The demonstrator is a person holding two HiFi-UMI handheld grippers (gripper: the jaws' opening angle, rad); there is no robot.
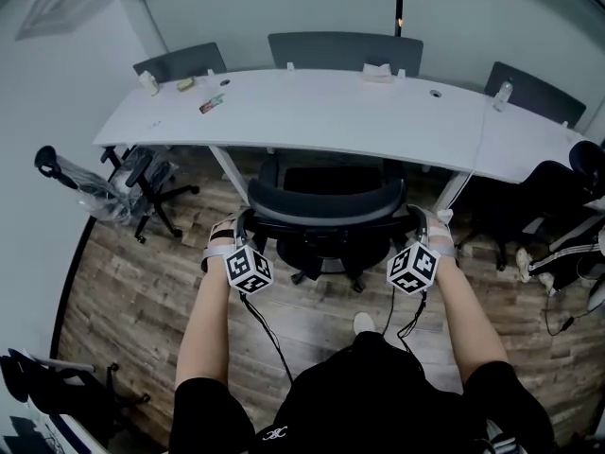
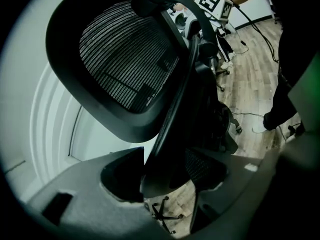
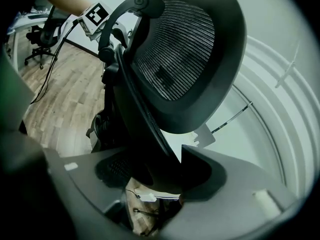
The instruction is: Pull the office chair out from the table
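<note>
Left claw, right claw clamp chair facing table.

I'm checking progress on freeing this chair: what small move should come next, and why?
Probably draw both straight back, away from the white table. The left hand-held gripper and right hand-held gripper each clamp a side edge of the office chair backrest, and its seat front still seems to sit under the table edge, so it isn't clear yet.

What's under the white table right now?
Two slanted white legs and the seat of the chair, partly tucked in. The tabletop covers the seat's front and whatever lies further back.
</note>
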